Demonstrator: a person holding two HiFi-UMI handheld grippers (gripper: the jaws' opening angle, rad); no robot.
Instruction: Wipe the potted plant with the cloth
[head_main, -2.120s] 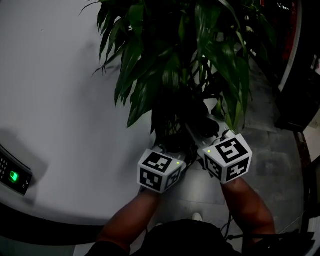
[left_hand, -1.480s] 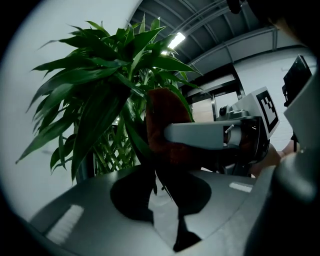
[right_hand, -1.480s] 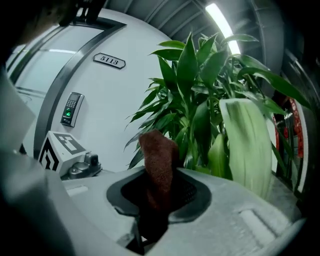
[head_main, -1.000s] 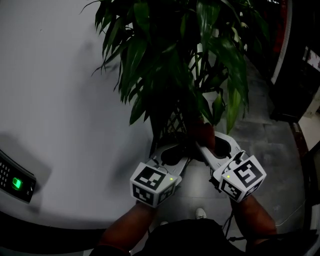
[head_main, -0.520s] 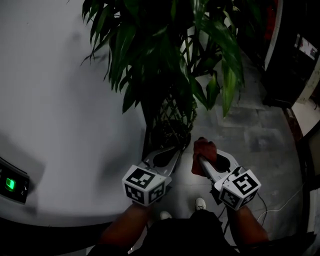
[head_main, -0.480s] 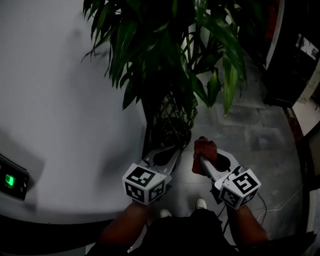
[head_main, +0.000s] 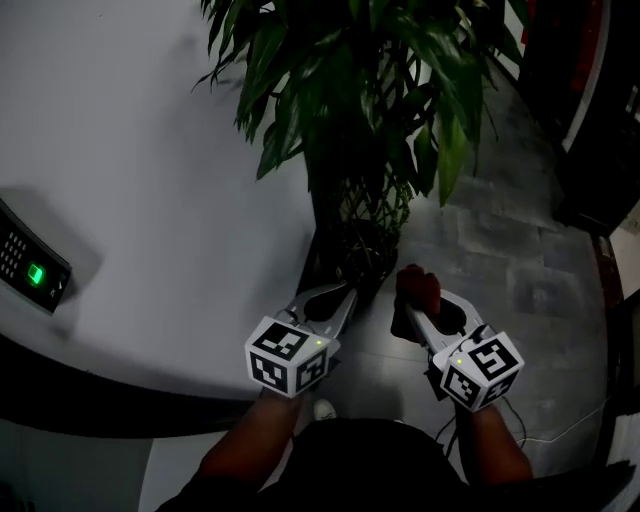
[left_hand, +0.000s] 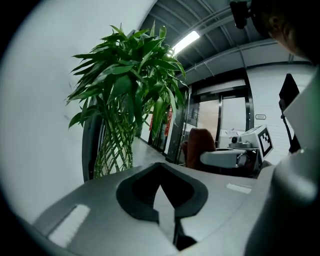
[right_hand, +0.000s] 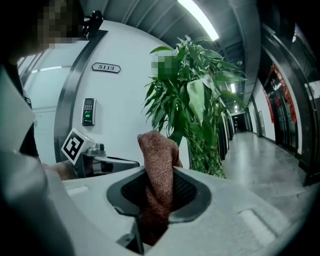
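Setting: dim corridor, grey tiled floor (head_main: 500, 250) beside a curved white wall (head_main: 150, 180).
Wall fitting: keypad (head_main: 35, 272) with a green light, at the left edge of the head view.
Potted plant (head_main: 350, 100): upper centre of the head view, close against the wall. Long green leaves stand over a lattice of woven stalks. The pot is lost in shadow.
Left gripper (head_main: 335, 300): lower centre, just left of the stalk base. Its jaws are together with nothing between them.
Right gripper (head_main: 412, 302): lower centre-right, just beside the left one. Its jaws are clamped on the cloth (head_main: 418, 285).
Cloth: reddish-brown knit, bunched, standing up above the jaw tips. It sits below the foliage and apart from the leaves.
Forearms (head_main: 250, 440): bare, entering from the bottom edge of the head view.
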